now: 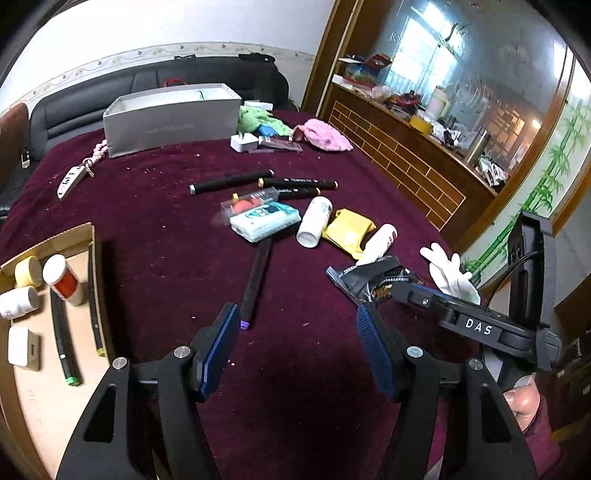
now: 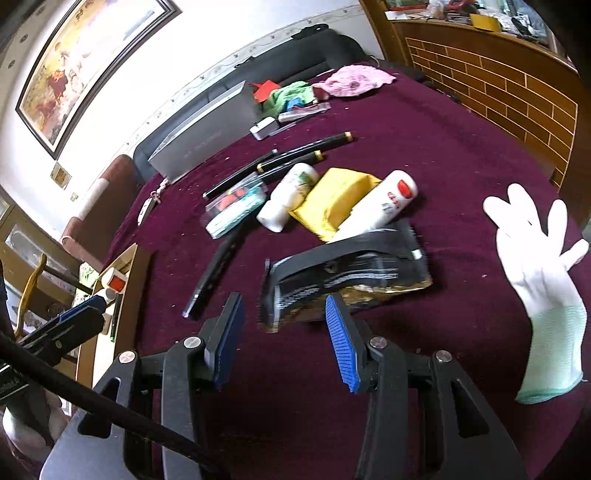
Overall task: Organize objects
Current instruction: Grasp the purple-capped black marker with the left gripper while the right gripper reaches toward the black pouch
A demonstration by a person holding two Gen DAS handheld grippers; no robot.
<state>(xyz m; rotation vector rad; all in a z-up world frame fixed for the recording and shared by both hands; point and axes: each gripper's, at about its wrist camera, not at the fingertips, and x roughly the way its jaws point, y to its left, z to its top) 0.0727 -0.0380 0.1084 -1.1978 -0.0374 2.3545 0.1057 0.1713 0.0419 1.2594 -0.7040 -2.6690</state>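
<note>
A table under a dark purple cloth (image 1: 155, 229) fills the near ground, with a black sofa (image 1: 147, 79) behind it against a white wall (image 1: 166, 26). A framed painting (image 2: 74, 66) hangs on that wall. To the right stands a brick-patterned wooden counter (image 1: 399, 162), and daylight comes through a window (image 1: 424, 40) beyond it.

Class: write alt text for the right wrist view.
An open claw hovers above a black snack packet on a maroon cloth, nothing between its pads. Beyond lie bottles, markers and a yellow pouch; a white glove lies right.
</note>
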